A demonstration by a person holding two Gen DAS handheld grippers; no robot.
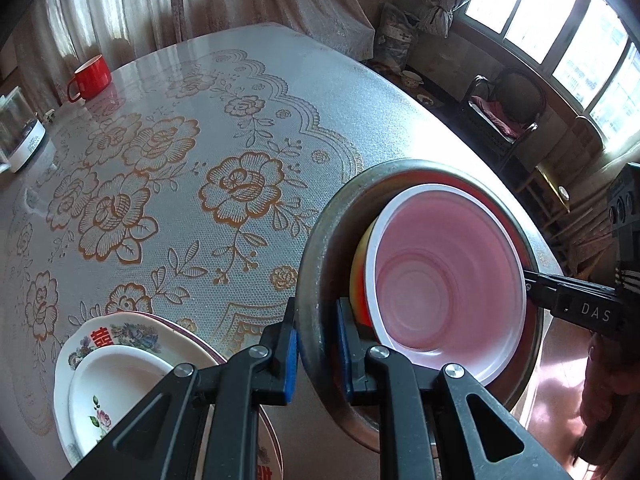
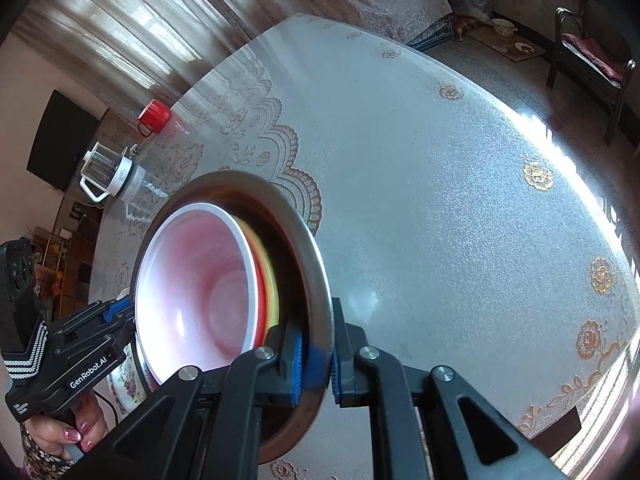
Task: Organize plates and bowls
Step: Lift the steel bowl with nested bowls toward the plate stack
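Nearest the lens in the left wrist view, the left gripper (image 1: pixel 316 344) is clamped on the near rim of a metal bowl (image 1: pixel 320 240), one blue pad inside the wall and one outside, and in the right wrist view the right gripper (image 2: pixel 316 354) pinches the opposite rim the same way. Two grips on opposite edges look chosen to keep a wide, loaded bowl level, since one pinch at the rim would likely let it tip. Nested inside is a pink bowl (image 1: pixel 444 272) with a white lip, and behind it the edge of a yellow bowl (image 1: pixel 360 264), so the bowls already form one stack that can be carried as a unit. The stack appears to be held above the table (image 1: pixel 224 92) rather than resting on it, though the underside is hidden. Just beside the left gripper, on the table, lies a pile of flowered plates (image 1: pixel 116 364), kept apart from the bowls. Well beyond, near the far edge, stand a red mug (image 1: pixel 90 76) and a clear jug (image 2: pixel 106 172).
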